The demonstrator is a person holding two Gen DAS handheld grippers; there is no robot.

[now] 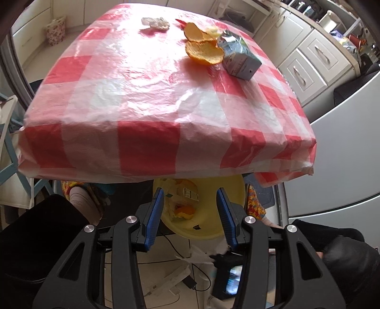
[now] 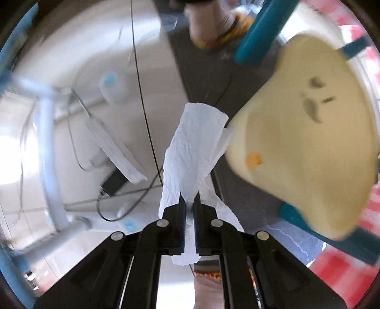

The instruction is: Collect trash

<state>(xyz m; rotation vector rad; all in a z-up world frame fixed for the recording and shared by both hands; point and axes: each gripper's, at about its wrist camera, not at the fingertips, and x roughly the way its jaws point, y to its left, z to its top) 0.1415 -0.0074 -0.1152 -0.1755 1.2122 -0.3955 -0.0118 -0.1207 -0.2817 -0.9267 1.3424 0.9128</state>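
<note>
My left gripper [image 1: 190,192] is open and empty, just below the near edge of the table with a red-and-white checked cloth [image 1: 147,99]. Under it is a yellow bowl [image 1: 209,228] holding peel and wrappers. On the table's far right lie orange peels [image 1: 204,52], a crushed grey carton [image 1: 239,59] and a crumpled white wrapper [image 1: 155,23]. My right gripper [image 2: 189,197] is shut on a white paper towel [image 2: 194,147] and holds it low over the floor, left of the yellow bowl's underside [image 2: 304,142].
Black cables [image 2: 142,99] and white boards [image 2: 114,147] lie on the floor. A chair with teal legs [image 2: 258,28] stands by the bowl. White kitchen cabinets [image 1: 311,59] are at the right and a floral bag [image 1: 55,29] at the far left.
</note>
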